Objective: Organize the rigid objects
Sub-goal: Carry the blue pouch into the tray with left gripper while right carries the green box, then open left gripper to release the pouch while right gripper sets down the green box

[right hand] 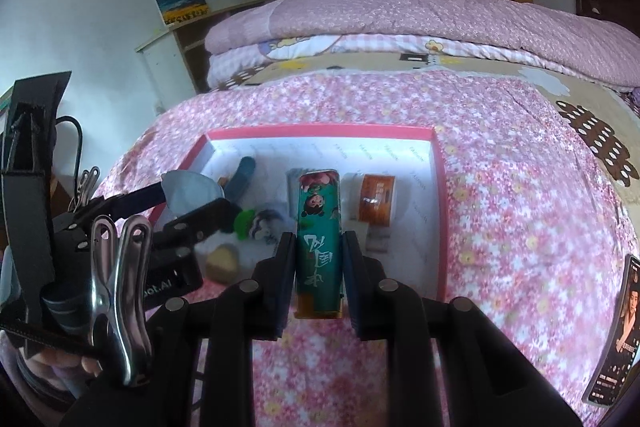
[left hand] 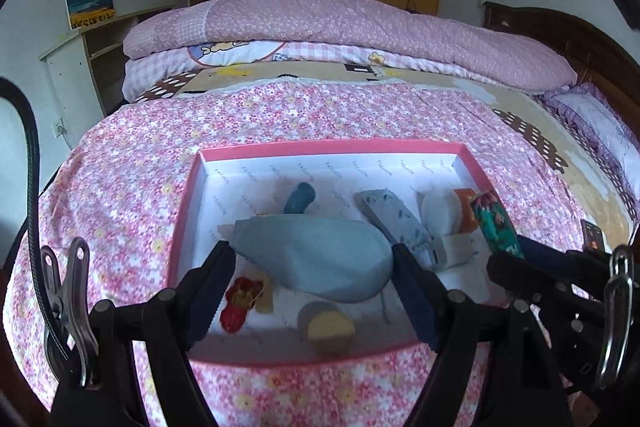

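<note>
Black jaws fill the bottom of both wrist views. On the right gripper (right hand: 318, 267) the jaws are clamped on a green carton (right hand: 319, 247) printed with cartoon figures and white characters; it is held lengthwise between the pads, its far end reaching out over the near part of a pink-rimmed box (right hand: 438, 187). On the left gripper (left hand: 310, 281) the jaws are pressed against the two sides of a pale blue pouch (left hand: 320, 257) — teardrop-shaped, its narrow end pointing left — which is held above the white floor of the same box (left hand: 188, 211).

The box is seen lying on a pink flowered cover (left hand: 132, 187) spread over a bed. Inside it several small things are scattered: a dark blue piece (left hand: 300, 197) near the far wall, a grey speckled block (left hand: 394, 217) just right of the pouch, a white round item (left hand: 440, 213) beside an orange packet (right hand: 376, 201), a red figure (left hand: 238, 303) near the left wall, and a yellow-faced round item (left hand: 330, 329) close to the near wall. What the smaller pieces are cannot be told — they are blurred.

A dark printed card (right hand: 612, 339) is seen on the cover, right of the box and apart from it. A metal clip (right hand: 120, 291) is fixed beside the right gripper. Folded pink quilts (left hand: 340, 31) are stacked farther back on the bed.
</note>
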